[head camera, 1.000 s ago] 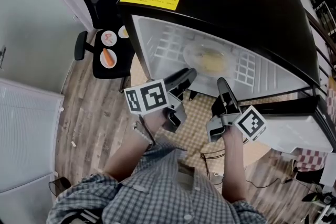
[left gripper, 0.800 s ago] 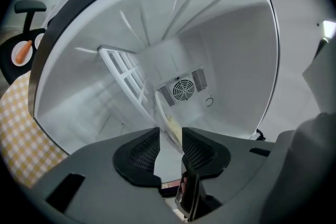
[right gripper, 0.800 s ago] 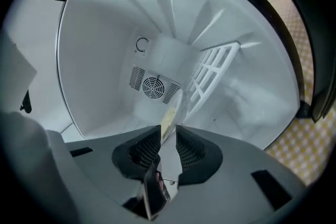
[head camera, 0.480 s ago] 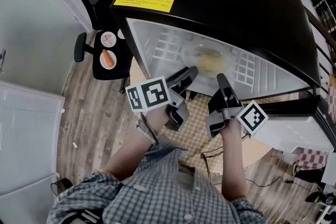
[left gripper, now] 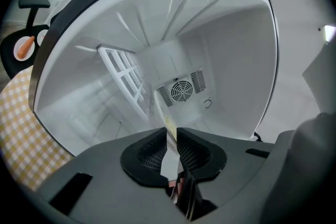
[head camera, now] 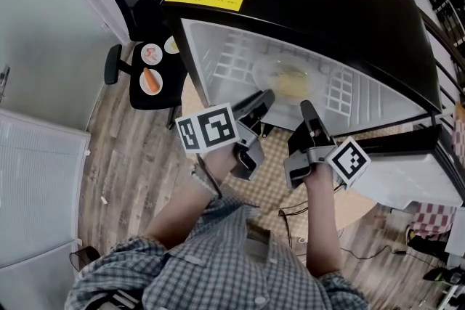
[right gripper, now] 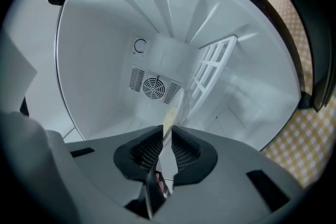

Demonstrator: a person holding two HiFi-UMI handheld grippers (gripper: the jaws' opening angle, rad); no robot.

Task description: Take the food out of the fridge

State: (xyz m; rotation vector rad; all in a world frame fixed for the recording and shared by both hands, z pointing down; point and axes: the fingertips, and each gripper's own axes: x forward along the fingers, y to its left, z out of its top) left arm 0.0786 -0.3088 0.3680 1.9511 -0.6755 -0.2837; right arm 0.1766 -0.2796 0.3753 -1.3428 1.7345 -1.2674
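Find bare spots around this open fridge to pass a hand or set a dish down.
Free: wire shelf either side of the plate; the floor between chair and white cabinet. Crowded: the fridge mouth, where the left gripper, whose jaws have just been closing, and the right gripper hold the plate's rim; the chair seat, full of dishes.

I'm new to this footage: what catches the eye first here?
The black fridge stands open, a clear plate of yellowish food inside. The left claw has just closed on the plate's rim; the right claw grips it too. A chair at left carries small dishes.
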